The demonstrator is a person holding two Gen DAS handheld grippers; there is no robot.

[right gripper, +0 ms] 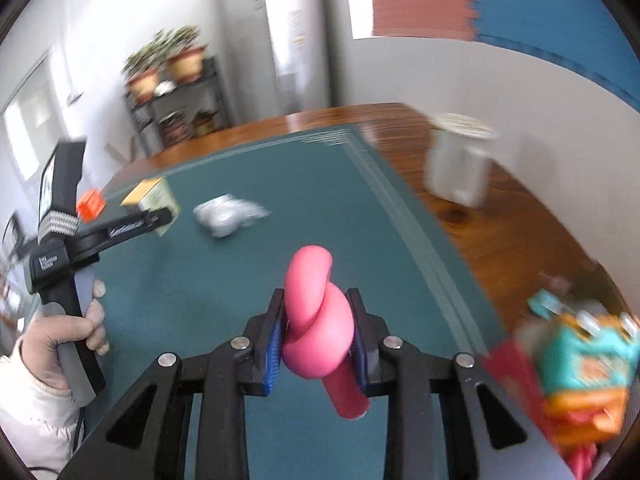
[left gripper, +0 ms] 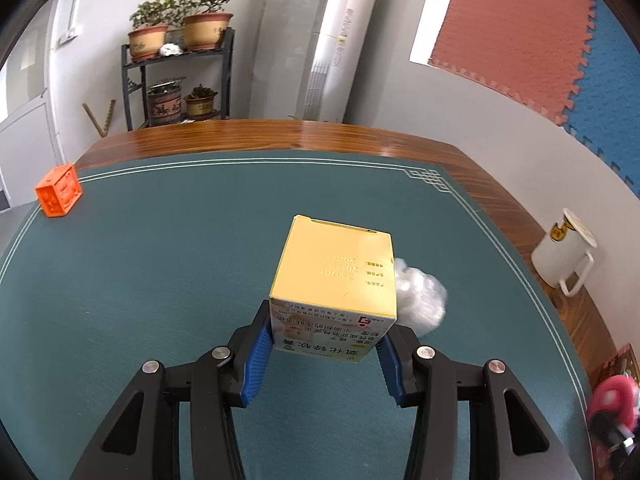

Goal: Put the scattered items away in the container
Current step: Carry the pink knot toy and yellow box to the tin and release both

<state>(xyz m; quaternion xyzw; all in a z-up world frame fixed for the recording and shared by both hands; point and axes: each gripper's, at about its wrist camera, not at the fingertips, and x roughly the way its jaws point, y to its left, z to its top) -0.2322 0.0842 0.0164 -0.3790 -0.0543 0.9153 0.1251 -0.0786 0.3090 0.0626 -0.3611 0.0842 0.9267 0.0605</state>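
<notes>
Each hand-held gripper (left gripper: 324, 354) (right gripper: 316, 340) is black, with triangular cut-outs, silver screw heads and ribbed blue pads (left gripper: 258, 356). At lower left of the right wrist view, a hand (right gripper: 60, 344) emerges from a pale pinkish-white sleeve (right gripper: 32, 416).

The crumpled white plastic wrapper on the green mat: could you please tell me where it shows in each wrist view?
Left wrist view: the crumpled white plastic wrapper lies right of centre, partly hidden behind the yellow cardboard box.
Right wrist view: it lies left of centre, upper half, blurred, on the green mat.
Shared landmark: the small orange plastic cube, far left in both.
</notes>
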